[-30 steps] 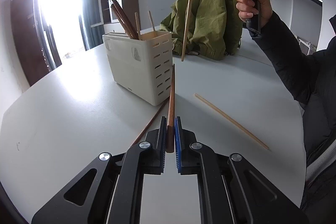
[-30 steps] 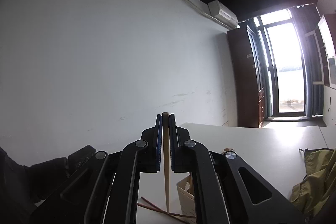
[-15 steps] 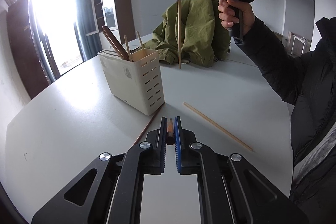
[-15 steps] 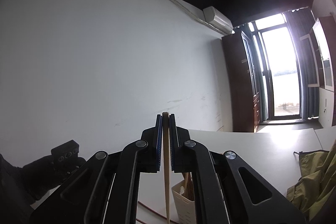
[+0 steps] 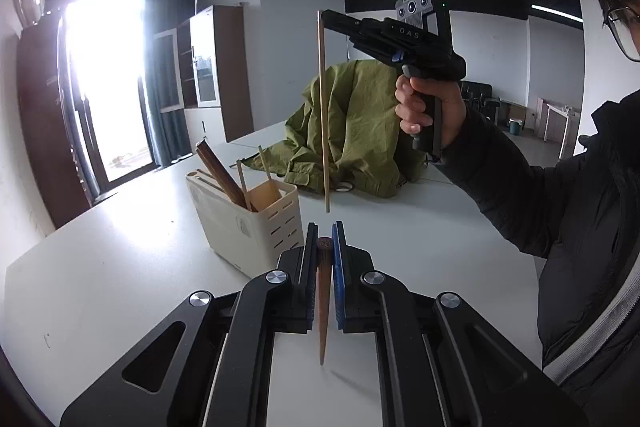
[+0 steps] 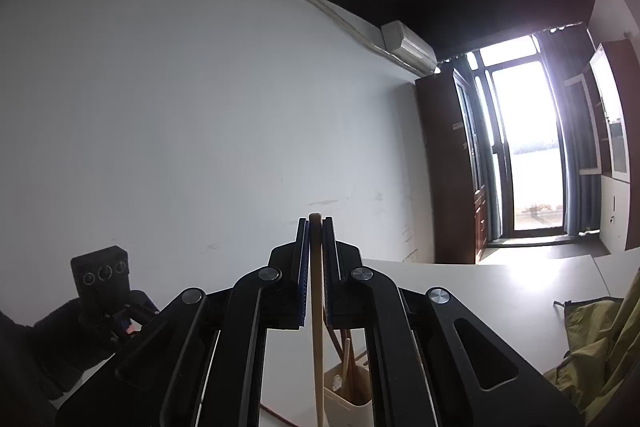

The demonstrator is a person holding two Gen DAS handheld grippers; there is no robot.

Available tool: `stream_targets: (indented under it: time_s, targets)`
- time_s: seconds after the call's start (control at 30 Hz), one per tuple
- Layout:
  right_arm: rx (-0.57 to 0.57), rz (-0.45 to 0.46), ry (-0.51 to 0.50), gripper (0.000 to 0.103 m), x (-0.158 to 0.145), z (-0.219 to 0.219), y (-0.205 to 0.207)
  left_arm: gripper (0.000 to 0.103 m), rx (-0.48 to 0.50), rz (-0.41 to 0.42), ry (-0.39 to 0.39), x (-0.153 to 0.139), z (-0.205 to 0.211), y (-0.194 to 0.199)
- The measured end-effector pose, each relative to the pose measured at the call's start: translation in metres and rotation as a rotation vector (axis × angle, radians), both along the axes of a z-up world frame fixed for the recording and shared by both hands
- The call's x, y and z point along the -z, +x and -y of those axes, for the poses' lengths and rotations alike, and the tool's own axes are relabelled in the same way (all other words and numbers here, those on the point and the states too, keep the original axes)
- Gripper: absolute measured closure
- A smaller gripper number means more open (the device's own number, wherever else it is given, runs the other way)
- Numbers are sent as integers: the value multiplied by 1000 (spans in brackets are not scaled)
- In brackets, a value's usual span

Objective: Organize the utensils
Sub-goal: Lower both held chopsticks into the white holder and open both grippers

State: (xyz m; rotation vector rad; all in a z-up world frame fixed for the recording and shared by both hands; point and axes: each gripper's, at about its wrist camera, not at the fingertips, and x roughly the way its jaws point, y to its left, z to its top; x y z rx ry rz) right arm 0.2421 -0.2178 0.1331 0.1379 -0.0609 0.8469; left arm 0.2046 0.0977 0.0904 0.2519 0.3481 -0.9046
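A cream slotted utensil holder (image 5: pixel 250 225) stands on the white table (image 5: pixel 120 267) with several chopsticks in it. My left gripper (image 5: pixel 324 241) is shut on a dark brown chopstick (image 5: pixel 323 307), which hangs point down above the table. My right gripper (image 5: pixel 326 15) is shut on a pale wooden chopstick (image 5: pixel 323 115) and holds it upright, its tip just right of and behind the holder. In the right wrist view my right gripper (image 6: pixel 316 227) grips that pale chopstick (image 6: pixel 317 347) above the holder (image 6: pixel 352 399).
A crumpled green cloth (image 5: pixel 360 131) lies on the table behind the holder. The person's dark sleeve (image 5: pixel 540 195) fills the right side. A cabinet and a bright glass door (image 5: pixel 108 87) stand at the far left.
My left gripper lifted the brown chopstick off the table and tipped it point down. My right gripper lowered the pale chopstick and moved it towards the holder.
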Motion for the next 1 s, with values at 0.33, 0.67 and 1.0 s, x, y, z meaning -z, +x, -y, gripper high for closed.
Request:
stream_targets:
  time_s: [0.33, 0.67, 1.0]
  targets:
    - [44, 35, 27, 96, -9, -2, 7, 96, 45, 109, -100, -51, 29, 15]
    - [89, 42, 6, 96, -6, -12, 29, 96, 76, 168, -192, -94, 45, 52]
    - [83, -1, -44, 96, 11, -16, 48, 96, 57, 219, -164, -105, 70, 65]
